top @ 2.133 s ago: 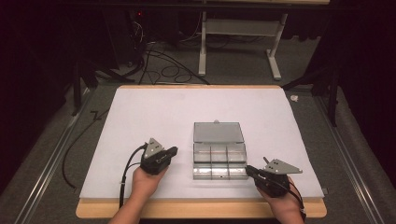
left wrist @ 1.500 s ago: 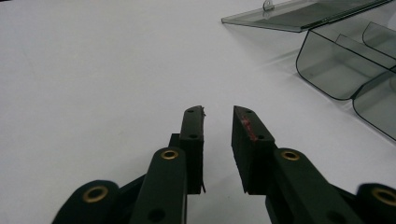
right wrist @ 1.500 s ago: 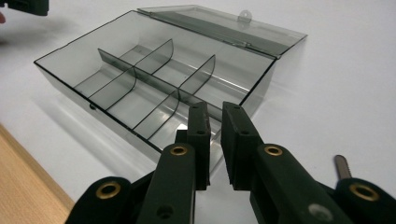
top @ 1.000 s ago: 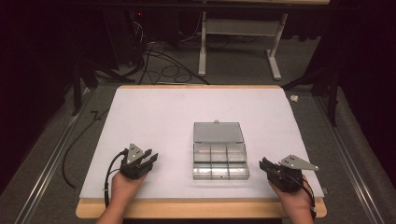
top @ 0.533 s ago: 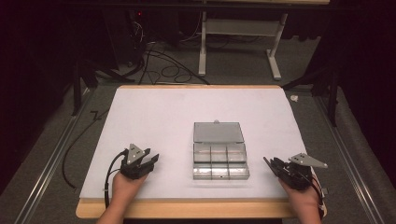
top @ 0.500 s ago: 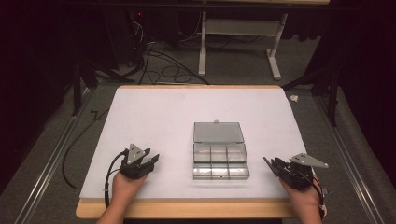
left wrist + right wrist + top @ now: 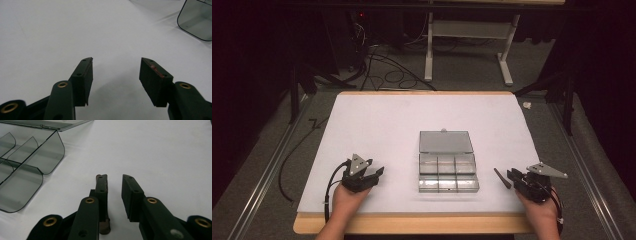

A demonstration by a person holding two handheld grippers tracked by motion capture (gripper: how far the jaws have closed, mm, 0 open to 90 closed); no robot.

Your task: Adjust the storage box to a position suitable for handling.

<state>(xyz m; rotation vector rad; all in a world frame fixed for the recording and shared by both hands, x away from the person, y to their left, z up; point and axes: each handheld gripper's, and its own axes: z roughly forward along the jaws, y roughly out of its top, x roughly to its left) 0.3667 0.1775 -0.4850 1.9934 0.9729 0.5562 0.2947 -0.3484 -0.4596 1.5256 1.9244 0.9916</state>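
High view, left to right.

Left gripper (image 7: 377, 173): parked low on the white board (image 7: 412, 120), well apart from the box (image 7: 448, 190). Left gripper view confirms jaws set wide, just been opening, holding nothing; bare board between the pads.

Box: clear plastic, near the middle of the board, between the two grippers. Lid (image 7: 446, 142) folded back flat on the far side. Six compartments, all apparently empty.

Small dark brown piece (image 7: 502, 178): lying on the board right of the box, just beside the right gripper (image 7: 512, 176). Kind of part not identifiable.

Right gripper: near the board's right edge, jaws parted by a narrow gap, gripping nothing.

Progress, as judged: lid opening complete. No loading of compartments evident. Remaining: pick up the brown piece, place it in a compartment, close the lid.
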